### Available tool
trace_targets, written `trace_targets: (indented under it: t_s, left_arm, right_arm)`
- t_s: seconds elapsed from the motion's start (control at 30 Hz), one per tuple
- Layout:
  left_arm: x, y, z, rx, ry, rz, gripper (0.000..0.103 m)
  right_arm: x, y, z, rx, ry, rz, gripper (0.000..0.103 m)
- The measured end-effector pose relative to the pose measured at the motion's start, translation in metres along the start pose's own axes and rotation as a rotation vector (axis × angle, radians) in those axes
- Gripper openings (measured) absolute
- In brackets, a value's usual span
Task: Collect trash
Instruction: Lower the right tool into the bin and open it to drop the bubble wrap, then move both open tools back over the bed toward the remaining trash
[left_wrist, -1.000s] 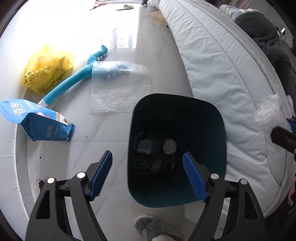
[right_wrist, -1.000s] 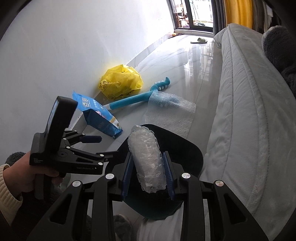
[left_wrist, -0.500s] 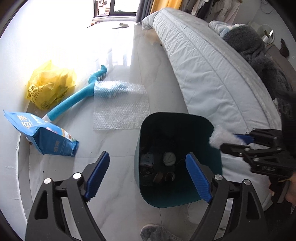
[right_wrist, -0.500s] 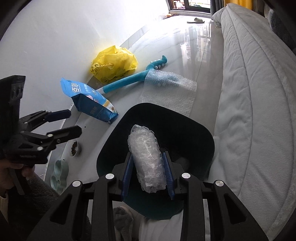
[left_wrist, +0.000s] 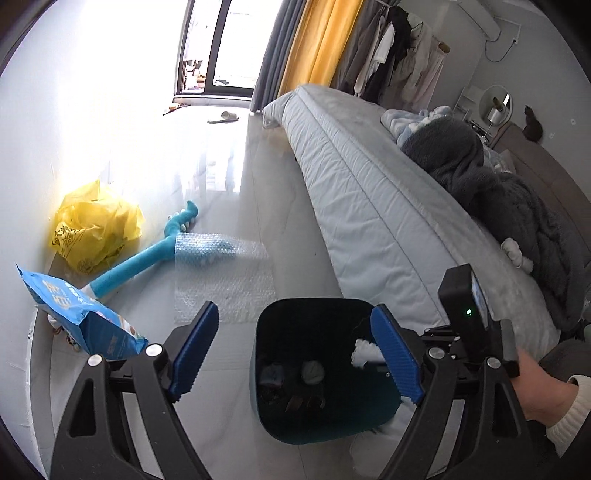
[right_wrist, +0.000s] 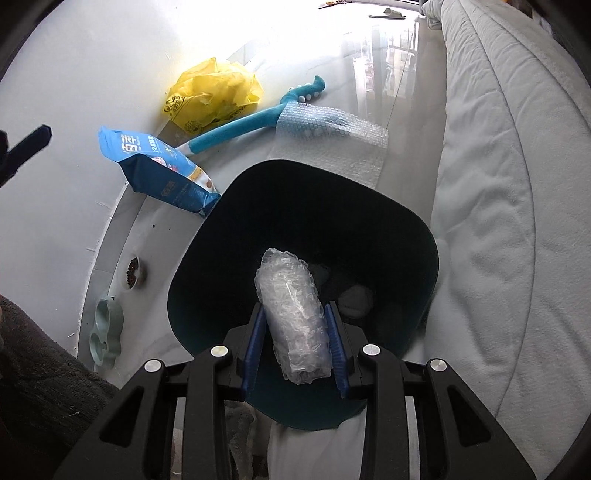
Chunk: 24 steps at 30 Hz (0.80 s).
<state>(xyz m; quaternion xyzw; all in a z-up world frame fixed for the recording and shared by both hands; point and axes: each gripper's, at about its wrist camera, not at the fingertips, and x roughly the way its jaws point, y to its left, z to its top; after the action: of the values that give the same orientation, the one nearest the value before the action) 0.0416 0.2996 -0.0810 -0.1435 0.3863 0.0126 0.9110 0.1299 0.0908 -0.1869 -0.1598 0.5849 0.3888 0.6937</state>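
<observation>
A dark teal trash bin (right_wrist: 428, 258) stands on the floor beside the bed, with several bits of trash at its bottom. My right gripper (right_wrist: 295, 339) hangs over the bin's mouth, shut on a roll of bubble wrap (right_wrist: 291, 314) that points down into it. In the left wrist view the bin (left_wrist: 266, 369) sits below my left gripper (left_wrist: 295, 354), which is open and empty above the floor. The right gripper's body (left_wrist: 465, 325) and the bubble wrap's white tip (left_wrist: 364, 352) show at the bin's right rim.
On the floor lie a flat bubble wrap sheet (left_wrist: 221, 280), a blue foam stick (left_wrist: 147, 254), a yellow plastic bag (left_wrist: 96, 232) and a blue snack bag (left_wrist: 77, 317). Pet bowls (right_wrist: 107, 328) stand by the wall. The bed (left_wrist: 369, 206) runs along the right.
My left gripper rose and tilted up, so the window and bed now show. My right gripper sank closer over the bin with the bubble wrap roll still held.
</observation>
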Motion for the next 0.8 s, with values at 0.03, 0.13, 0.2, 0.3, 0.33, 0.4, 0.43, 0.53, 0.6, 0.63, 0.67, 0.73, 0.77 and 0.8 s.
trace_targets:
  t_s: [0.03,0.13,0.2,0.3,0.33,0.4,0.43,0.53,0.6,0.63,0.67,0.73,0.77,0.8]
  left_arm:
    - [-0.003,-0.001,0.001,0.004,-0.01,0.005,0.086]
    - [-0.009,-0.007,0.005,0.034,-0.042,0.022,0.086]
    - [-0.015,-0.012,0.008,0.054,-0.07,0.015,0.086]
    - [-0.022,-0.019,0.011,0.08,-0.105,0.005,0.086]
    - [-0.025,-0.021,0.012,0.083,-0.115,0.0,0.086]
    - [-0.031,-0.026,0.016,0.089,-0.14,-0.008,0.086]
    - [-0.033,-0.028,0.018,0.091,-0.151,-0.01,0.086]
    - [-0.043,-0.035,0.026,0.088,-0.201,-0.03,0.087]
    - [-0.05,-0.039,0.031,0.09,-0.233,-0.048,0.087]
    - [-0.052,-0.042,0.034,0.094,-0.247,-0.051,0.087]
    - [-0.056,-0.046,0.036,0.097,-0.262,-0.052,0.088]
    - [-0.06,-0.054,0.042,0.102,-0.288,-0.055,0.088]
    - [-0.064,-0.059,0.045,0.107,-0.307,-0.061,0.088]
    - [-0.066,-0.064,0.047,0.112,-0.324,-0.065,0.089]
  right_arm:
    - [0.001,0.001,0.0,-0.004,0.005,-0.004,0.034]
    - [0.004,0.002,-0.001,-0.011,0.018,-0.014,0.036]
    - [0.004,0.001,-0.002,-0.01,0.023,-0.021,0.047]
    - [0.002,0.001,-0.002,-0.008,0.016,-0.024,0.055]
    - [0.001,0.001,-0.002,-0.009,0.013,-0.025,0.058]
    - [-0.003,0.002,-0.002,-0.011,0.001,-0.024,0.06]
    - [-0.006,0.004,-0.002,-0.016,-0.006,-0.023,0.061]
    - [-0.014,0.006,-0.002,-0.026,-0.023,-0.011,0.063]
    - [-0.023,0.008,-0.002,-0.029,-0.039,0.003,0.063]
    - [-0.027,0.009,-0.003,-0.03,-0.043,0.014,0.065]
    - [-0.032,0.01,-0.003,-0.035,-0.051,0.024,0.065]
    - [-0.043,0.013,-0.005,-0.049,-0.076,0.034,0.066]
    - [-0.05,0.013,-0.006,-0.054,-0.095,0.043,0.066]
    - [-0.056,0.013,-0.007,-0.055,-0.115,0.055,0.066]
